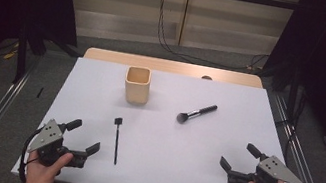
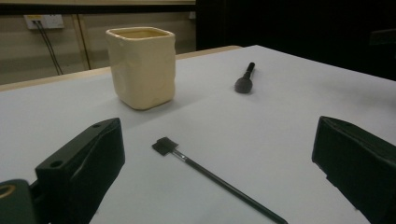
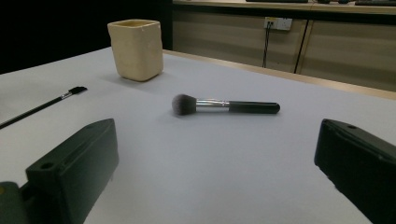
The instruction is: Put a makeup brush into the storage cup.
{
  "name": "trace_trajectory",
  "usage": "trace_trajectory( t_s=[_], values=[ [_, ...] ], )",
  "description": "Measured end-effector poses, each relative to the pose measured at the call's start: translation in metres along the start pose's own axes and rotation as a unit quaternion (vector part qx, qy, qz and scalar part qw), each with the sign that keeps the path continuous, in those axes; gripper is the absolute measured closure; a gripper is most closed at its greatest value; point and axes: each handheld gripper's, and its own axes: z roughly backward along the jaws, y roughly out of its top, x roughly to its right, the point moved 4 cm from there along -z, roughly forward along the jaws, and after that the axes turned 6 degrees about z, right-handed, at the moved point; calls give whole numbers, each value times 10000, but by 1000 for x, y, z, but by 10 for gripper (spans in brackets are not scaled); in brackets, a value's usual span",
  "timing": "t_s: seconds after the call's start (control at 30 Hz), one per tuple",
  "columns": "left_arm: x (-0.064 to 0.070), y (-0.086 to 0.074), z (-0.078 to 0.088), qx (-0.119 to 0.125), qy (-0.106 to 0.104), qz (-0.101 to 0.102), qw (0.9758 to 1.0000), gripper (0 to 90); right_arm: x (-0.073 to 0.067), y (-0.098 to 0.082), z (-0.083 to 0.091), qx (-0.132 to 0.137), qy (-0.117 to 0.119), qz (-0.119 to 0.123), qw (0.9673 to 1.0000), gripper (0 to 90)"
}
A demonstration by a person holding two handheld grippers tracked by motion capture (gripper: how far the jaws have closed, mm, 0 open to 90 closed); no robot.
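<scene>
I hold my left gripper and right gripper low at the table's near edge, jaws apart and empty, a thin brush just beside the left, a powder brush ahead of the right and the cup beyond, so reaching in to pick up probably comes next.

one cream cup, two brushes, a thin flat one and a fluffy powder one, two grippers

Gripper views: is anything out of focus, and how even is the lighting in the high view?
Left gripper view: jaws blurred in the foreground, cup fairly sharp. Right gripper view: powder brush sharp, jaws soft. High view: white table evenly lit, surroundings dark at both sides.
</scene>
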Motion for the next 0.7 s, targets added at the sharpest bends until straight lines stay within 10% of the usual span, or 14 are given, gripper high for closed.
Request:
trace_trajectory(
  t_s=[0.7],
  values=[
    [11,10,-5,-161,-198,21,9997,25,-5,-5,-9,-180,186,-72,9996,0]
  ],
)
